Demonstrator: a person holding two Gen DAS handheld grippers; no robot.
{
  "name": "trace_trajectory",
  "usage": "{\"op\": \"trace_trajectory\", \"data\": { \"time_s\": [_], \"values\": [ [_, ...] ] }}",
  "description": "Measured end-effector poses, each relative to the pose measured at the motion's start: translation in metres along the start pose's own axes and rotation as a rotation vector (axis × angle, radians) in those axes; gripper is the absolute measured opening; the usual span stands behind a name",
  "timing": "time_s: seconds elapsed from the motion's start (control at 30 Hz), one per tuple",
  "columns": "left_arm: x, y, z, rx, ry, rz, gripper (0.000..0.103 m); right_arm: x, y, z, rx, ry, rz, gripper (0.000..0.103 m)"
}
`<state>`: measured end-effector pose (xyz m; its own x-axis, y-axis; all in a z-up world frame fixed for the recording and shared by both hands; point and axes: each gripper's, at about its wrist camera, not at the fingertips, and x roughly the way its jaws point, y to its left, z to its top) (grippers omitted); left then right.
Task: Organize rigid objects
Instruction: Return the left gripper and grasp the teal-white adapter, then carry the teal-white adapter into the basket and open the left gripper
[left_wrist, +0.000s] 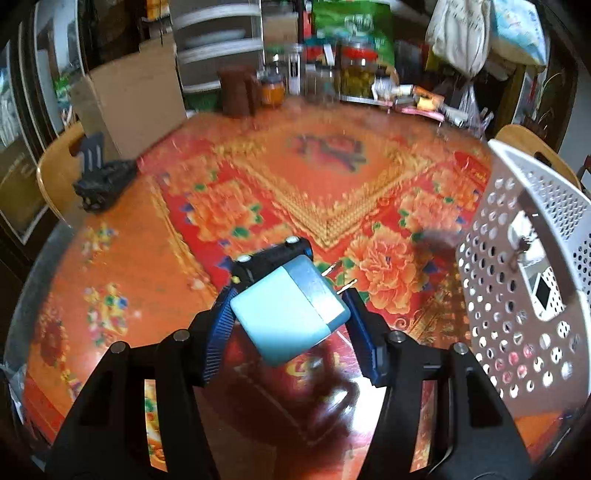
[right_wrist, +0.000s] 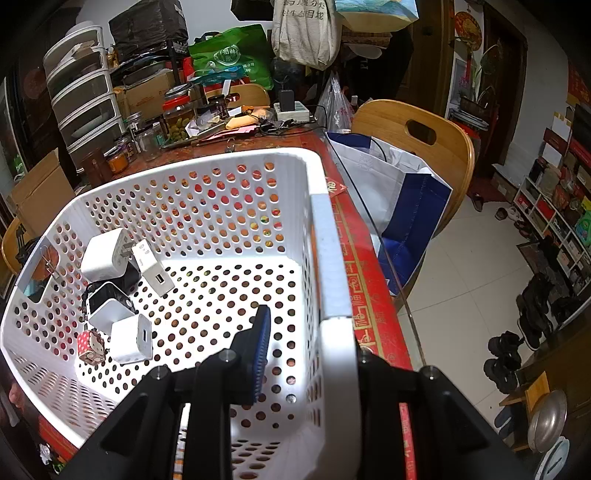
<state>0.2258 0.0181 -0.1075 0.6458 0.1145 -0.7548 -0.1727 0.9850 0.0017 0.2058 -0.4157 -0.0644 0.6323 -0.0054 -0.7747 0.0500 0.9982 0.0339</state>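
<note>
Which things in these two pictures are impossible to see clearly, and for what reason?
- Left wrist view: jars behind the table are smeared by motion blur; labels unreadable.
- Left wrist view: blue charger hides its own far face; its prongs are blurred.
- Right wrist view: white basket rim hides the right gripper's outer finger.

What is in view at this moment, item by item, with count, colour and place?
charger plug: one, light blue, metal prongs pointing away, clamped between the left gripper's pads, above the table.
basket: one, white, perforated, on the table; its near rim sits between the right gripper's fingers.
chargers in basket: about four, white, some with black parts, at the basket's left side.
keychain charm: one, red and white, beside those chargers.
table: one, red-orange floral cover.
jars: several, clear glass, far table edge.
cardboard box: one, brown, far left.
wooden chair: one, holding a white-and-blue bag.
left gripper: black, blue pads.
right gripper: black, closed on the basket rim.
</note>
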Motion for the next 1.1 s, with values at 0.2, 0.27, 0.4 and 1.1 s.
{"op": "trace_trajectory", "data": {
  "time_s": [0.2, 0.27, 0.4, 1.1],
  "values": [
    [-0.017, 0.019, 0.008, 0.000, -0.047, 0.049, 0.056, 0.000, 0.000, 0.000, -0.002, 0.000, -0.002, 0.026],
    [-0.021, 0.025, 0.015, -0.011, -0.052, 0.078, 0.056, 0.000, 0.000, 0.000, -0.002, 0.000, 0.000, 0.026],
    [-0.038, 0.034, 0.031, -0.015, -0.099, 0.145, 0.056, 0.000, 0.000, 0.000, -0.004, -0.001, 0.003, 0.026],
    [-0.133, -0.184, 0.038, 0.478, -0.134, -0.033, 0.056, 0.000, 0.002, 0.000, -0.006, -0.005, 0.012, 0.026]
  ]
}}
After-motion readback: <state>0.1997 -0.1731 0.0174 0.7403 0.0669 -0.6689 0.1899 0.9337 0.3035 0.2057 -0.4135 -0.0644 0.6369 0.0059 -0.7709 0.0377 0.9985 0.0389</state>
